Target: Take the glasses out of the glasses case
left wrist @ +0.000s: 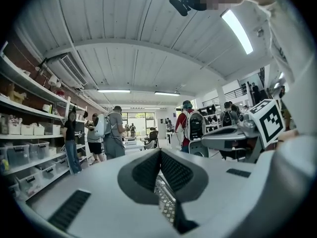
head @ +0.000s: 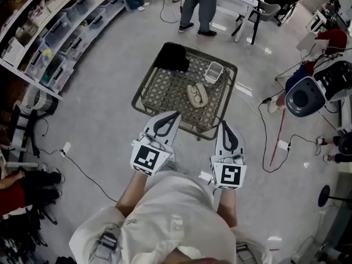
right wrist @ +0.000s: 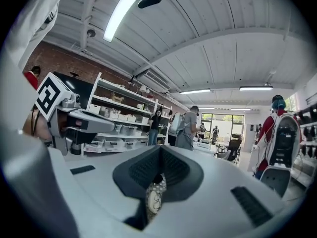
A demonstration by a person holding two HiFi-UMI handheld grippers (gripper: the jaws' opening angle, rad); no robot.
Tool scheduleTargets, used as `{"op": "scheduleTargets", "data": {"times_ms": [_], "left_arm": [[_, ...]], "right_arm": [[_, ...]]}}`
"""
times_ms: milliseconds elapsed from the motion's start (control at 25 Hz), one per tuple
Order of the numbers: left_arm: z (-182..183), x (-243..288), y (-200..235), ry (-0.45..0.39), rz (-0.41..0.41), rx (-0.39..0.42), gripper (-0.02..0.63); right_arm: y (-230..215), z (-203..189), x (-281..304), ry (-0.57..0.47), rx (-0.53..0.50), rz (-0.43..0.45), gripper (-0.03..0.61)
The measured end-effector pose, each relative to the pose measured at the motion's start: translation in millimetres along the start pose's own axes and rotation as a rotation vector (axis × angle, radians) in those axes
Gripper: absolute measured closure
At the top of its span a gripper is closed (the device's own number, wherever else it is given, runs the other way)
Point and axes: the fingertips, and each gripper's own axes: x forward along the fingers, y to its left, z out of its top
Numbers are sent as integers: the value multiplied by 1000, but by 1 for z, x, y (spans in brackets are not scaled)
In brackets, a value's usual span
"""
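Observation:
A beige glasses case [head: 197,95] lies near the middle of a small lattice-topped table [head: 159,89]; I cannot tell whether its lid is up. My left gripper [head: 175,114] hovers at the table's near edge, jaws shut and empty. My right gripper [head: 224,124] is just short of the near right corner, also shut on nothing. Both point level toward the table. In the right gripper view the case [right wrist: 154,201] shows through the gap below the closed right gripper [right wrist: 159,148]. Under the closed left gripper [left wrist: 160,151], the left gripper view shows only table lattice [left wrist: 166,202].
A black cloth [head: 172,56] sits on the table's far left corner and a clear plastic box [head: 214,72] at the far right. People [head: 199,7] stand beyond the table. Shelves [head: 60,32] run along the left; cables [head: 264,147] and a blue-white machine [head: 308,95] are on the right.

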Motion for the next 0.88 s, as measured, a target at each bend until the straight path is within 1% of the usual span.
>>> {"op": "scheduleTargets", "data": {"times_ms": [160,200,320,520,600,680,800,880], "left_arm": [[-9,17,30,-7,-28,-8,601],[-13,21,36,-10,-34,-10,602],[-20,32,56,-12,-49,-15,602],[-18,44,89,-10,-77,-26,602],[-20,50,99,-8,-81,-36,601],[-24,56,103,-2,-88,-45,601],[-34,68,109,11,-101,-57,603],[-40,79,112,19,-110,-59,602]], "right_arm": [[12,-2,31,-9,47,-2,574],[13,-6,38,-9,45,-9,574],[13,-12,60,8,19,-36,574],[17,-4,90,31,-17,-92,574],[16,-1,102,56,-38,-103,574],[17,-5,110,78,-44,-93,574],[19,-14,123,83,-27,-56,574],[14,-18,133,106,-17,-60,574]]}}
